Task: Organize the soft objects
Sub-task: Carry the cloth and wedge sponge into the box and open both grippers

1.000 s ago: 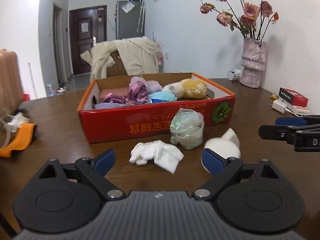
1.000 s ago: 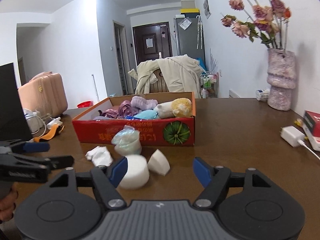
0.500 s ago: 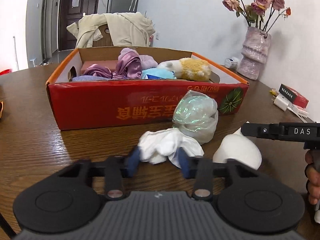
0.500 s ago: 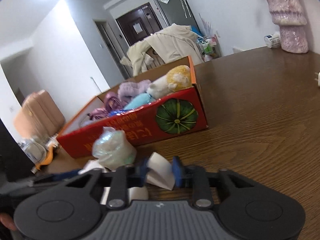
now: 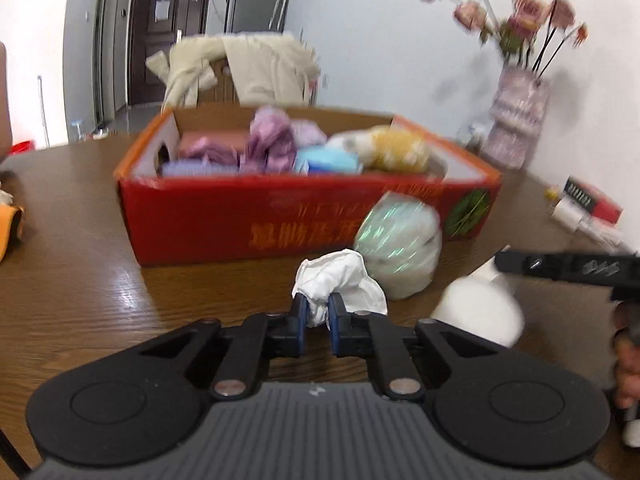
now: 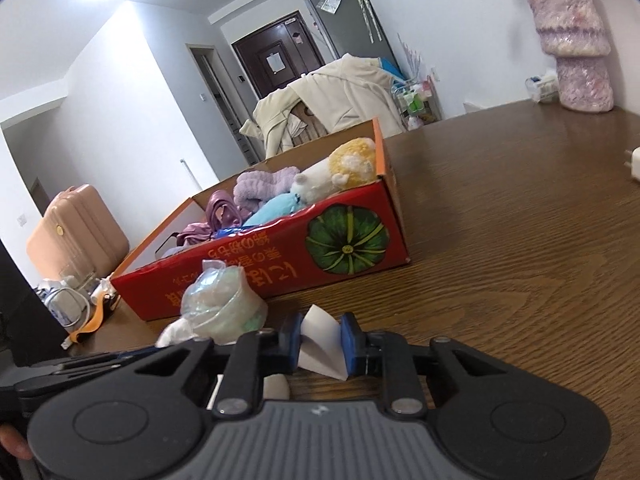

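L gripper (image 5: 317,312) is pinched down on the near edge of a crumpled white cloth (image 5: 338,282), blue pads pressed into the fabric w/ most of the wad bulging out ahead; can't tell if it's clear of the table (image 5: 80,280) yet. R gripper (image 6: 322,340) is clamped on a white foam wedge (image 6: 320,342), pads squeezing its two flat faces, pointed end sticking up between them. Just past the cloth sits an iridescent plastic-wrapped bundle (image 5: 400,248), touching or nearly touching the cloth, right in front of the red cardboard box (image 5: 248,212). A rounded white foam piece (image 5: 478,312) lies beside it, under the R tool as seen from the L cam. Box already holds purple fabrics, a blue item and a yellow-white plush (image 6: 344,164). Step in hand, I'd say: both grasps made, at the start of the carry. Next move prob needs both loads raised above the near wall, then forward over the box before letting go; L side has more room in the box, so the cloth could go there. Watch the dangling cloth doesn't snag the bundle or the box rim. Bundle + round foam are left for after.
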Tool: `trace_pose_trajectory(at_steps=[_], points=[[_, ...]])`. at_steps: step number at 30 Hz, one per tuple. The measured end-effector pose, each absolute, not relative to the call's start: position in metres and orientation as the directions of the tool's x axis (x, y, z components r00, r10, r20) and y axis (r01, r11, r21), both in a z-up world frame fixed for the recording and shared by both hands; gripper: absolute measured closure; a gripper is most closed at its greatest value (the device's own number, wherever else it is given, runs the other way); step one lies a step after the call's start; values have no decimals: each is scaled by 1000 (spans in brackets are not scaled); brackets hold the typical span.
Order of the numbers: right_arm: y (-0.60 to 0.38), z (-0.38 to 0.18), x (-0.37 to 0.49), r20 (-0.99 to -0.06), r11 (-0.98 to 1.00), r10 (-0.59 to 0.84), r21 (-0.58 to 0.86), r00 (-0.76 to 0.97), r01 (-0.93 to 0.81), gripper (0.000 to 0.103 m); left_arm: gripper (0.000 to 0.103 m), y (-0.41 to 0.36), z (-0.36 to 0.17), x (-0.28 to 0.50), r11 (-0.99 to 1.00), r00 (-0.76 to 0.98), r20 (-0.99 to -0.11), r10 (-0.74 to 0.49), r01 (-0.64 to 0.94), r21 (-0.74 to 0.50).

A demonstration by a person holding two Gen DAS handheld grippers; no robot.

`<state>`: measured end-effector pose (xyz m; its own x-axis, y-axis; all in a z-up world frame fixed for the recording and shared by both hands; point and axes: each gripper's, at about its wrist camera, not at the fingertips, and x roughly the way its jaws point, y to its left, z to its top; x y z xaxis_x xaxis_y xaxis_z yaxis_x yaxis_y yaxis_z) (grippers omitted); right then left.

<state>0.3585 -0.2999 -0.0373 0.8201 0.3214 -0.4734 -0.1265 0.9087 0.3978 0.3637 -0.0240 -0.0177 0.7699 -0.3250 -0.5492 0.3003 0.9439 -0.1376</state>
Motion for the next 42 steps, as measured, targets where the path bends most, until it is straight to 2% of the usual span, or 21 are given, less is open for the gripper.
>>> trace_pose_trajectory(at_steps=[4, 7, 12, 21, 25, 30, 38, 42], points=[[-301, -27, 345, -457, 923, 283, 369, 843, -110, 83, 92, -17, 14, 320, 939, 807, -480, -345, 300, -170], [-294, -8, 313, -409, 938, 259, 322, 875, -127, 83, 92, -11, 32, 283, 936, 824, -446, -350, 288, -202], [-286, 15, 246, -326, 926, 289, 332, 900, -177, 82, 92, -8, 53, 234, 922, 842, -387, -376, 298, -247], [-291, 40, 200, -293, 933, 282, 307, 914, -190, 82, 91, -24, 76, 217, 899, 833, -345, -433, 374, -226], [-297, 57, 205, -273, 929, 300, 303, 914, -214, 82, 91, -34, 87, 248, 875, 796, -364, -483, 422, -237], [-301, 80, 257, -276, 929, 321, 279, 906, -244, 82, 91, -52, 96, 322, 874, 772, -411, -486, 435, -216], [-296, 100, 412, -367, 936, 332, 241, 869, -256, 81, 91, -88, 61, 460, 865, 680, -535, -501, 412, -286], [-285, 88, 490, -447, 934, 344, 250, 825, -254, 81, 91, -106, 36, 509, 872, 650, -587, -482, 422, -249]])
